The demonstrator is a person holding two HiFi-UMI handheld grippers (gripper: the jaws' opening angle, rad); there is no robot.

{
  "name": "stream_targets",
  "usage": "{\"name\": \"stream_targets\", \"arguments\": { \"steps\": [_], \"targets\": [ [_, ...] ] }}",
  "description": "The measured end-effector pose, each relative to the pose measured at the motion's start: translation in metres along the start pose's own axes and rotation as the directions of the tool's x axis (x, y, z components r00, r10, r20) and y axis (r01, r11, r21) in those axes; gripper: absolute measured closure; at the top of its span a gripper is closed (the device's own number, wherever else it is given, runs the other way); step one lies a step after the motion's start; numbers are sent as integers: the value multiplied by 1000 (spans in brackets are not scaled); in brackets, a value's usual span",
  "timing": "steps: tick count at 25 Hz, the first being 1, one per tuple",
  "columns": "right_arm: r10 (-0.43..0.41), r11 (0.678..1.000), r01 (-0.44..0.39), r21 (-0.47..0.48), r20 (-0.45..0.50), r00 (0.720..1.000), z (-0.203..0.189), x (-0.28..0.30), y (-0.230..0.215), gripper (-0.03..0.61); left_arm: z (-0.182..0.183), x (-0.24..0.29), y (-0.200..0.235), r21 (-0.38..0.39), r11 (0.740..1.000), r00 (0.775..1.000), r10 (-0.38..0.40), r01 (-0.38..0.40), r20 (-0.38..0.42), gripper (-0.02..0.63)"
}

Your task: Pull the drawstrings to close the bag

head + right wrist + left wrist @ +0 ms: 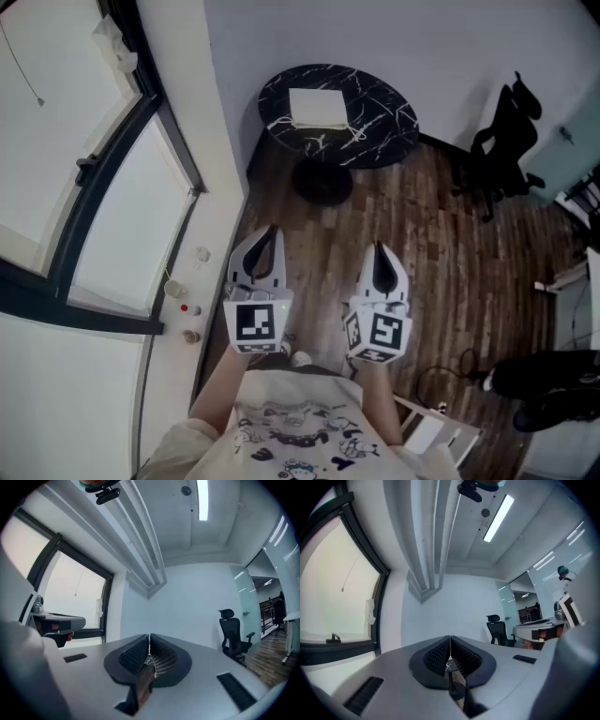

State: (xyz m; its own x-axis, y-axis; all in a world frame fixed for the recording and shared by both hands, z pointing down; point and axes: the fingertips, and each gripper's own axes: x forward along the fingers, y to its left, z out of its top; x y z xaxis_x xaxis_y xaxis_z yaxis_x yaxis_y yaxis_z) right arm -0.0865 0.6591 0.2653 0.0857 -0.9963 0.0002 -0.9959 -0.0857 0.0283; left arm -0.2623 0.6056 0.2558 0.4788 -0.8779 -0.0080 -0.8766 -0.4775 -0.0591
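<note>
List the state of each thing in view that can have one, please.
left gripper: shut, empty, held in the air.
right gripper: shut, empty, held in the air.
bag: lies flat on the table, untouched; whether it is closed, cannot tell.
office chair: upright, unoccupied.

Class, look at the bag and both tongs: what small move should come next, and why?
Probably step toward the table: the bag lies there, while the left tongs and right tongs hang shut and empty, well short of it.
</note>
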Motion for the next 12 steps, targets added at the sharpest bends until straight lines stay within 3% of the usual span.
{"name": "stream_targets", "arguments": {
  "steps": [12],
  "targets": [
    [27, 999, -27, 18, -1, 1000, -6, -4, -8, 555, 2, 0, -9, 17, 1000, 1000, -3, 3, 8, 572]
  ]
}}
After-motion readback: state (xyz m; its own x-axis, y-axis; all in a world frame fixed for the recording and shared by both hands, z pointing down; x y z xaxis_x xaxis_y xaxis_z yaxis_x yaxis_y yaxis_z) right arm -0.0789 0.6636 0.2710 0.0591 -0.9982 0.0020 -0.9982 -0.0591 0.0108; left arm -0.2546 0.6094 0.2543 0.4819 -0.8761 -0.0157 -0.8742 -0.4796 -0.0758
